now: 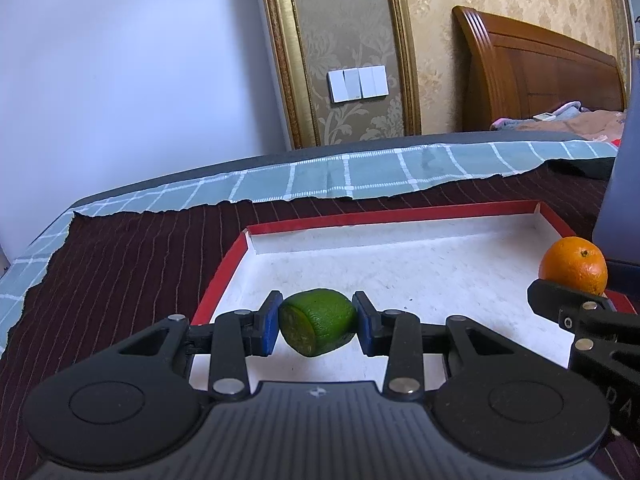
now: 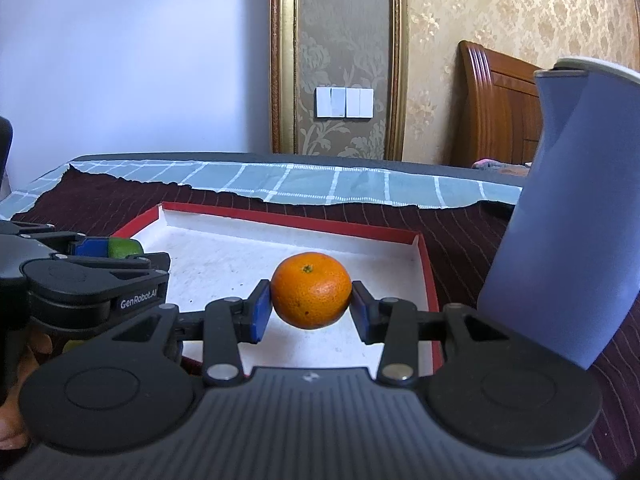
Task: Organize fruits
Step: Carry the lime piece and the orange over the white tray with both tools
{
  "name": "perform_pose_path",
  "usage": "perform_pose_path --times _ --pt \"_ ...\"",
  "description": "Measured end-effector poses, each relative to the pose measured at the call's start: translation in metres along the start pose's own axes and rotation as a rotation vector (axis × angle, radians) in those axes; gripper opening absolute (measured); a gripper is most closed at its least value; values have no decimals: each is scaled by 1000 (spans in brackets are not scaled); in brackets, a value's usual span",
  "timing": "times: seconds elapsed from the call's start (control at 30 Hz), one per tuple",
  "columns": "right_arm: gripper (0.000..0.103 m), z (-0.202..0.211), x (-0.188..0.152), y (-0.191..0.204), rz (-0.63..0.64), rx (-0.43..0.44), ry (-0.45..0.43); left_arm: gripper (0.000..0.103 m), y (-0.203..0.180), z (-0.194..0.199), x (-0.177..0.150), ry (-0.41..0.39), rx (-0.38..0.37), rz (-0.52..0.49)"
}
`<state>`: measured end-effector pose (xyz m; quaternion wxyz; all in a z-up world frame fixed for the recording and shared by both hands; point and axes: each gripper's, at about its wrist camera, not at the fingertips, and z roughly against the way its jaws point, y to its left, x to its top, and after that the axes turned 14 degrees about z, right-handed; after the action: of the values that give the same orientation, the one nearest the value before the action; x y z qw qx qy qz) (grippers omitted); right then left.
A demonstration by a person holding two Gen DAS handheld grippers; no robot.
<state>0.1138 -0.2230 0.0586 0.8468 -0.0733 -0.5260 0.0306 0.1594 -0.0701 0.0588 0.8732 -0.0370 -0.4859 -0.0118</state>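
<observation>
My left gripper (image 1: 316,322) is shut on a green fruit (image 1: 317,320) with a flat cut face, held above the near left part of a shallow white tray with a red rim (image 1: 400,214). My right gripper (image 2: 310,307) is shut on an orange (image 2: 311,289) and holds it above the same tray (image 2: 288,220), toward its right side. In the left wrist view the orange (image 1: 574,265) and right gripper show at the right edge. In the right wrist view the left gripper and a bit of green fruit (image 2: 124,247) show at the left.
The tray lies on a dark red striped cloth (image 1: 140,248) over a teal checked cloth (image 1: 360,176) on a table. A tall blue-grey container (image 2: 568,216) stands right of the tray. A wall, light switches and a wooden headboard are behind.
</observation>
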Motion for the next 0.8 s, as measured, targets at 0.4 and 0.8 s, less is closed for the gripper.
perform_pose_path --times 0.4,0.8 --pt "40 -22 4 -3 -7 2 24 37 -8 -19 9 22 9 -4" --pt "40 -39 12 -11 -9 5 41 37 -17 -41 21 46 19 -2"
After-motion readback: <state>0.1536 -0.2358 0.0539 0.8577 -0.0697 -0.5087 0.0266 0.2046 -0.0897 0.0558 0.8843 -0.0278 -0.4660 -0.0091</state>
